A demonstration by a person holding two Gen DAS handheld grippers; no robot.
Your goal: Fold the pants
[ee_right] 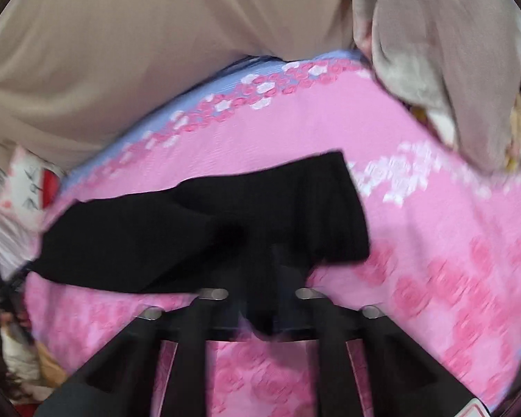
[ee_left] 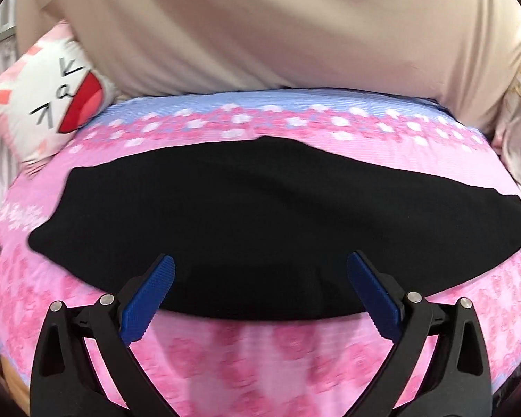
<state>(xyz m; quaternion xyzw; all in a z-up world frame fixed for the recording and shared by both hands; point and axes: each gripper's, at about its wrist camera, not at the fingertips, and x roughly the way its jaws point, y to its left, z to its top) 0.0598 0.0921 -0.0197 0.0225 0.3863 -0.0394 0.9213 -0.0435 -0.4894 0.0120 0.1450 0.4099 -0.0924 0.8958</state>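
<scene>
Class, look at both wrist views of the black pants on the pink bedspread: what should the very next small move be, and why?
Probably bring the left gripper down and close it on the near edge of the black pants. Its jaws stand wide open over that edge, holding nothing, while the right gripper looks shut on a bunch of the cloth, so one end seems ready and the other not.

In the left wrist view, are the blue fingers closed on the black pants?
No, the left gripper stands wide open, its blue fingers apart above the pants.

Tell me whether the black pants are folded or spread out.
Folded, at least partly: the black pants lie as one long flat band on the pink bedspread, no separate legs showing. How many layers, cannot tell.
</scene>
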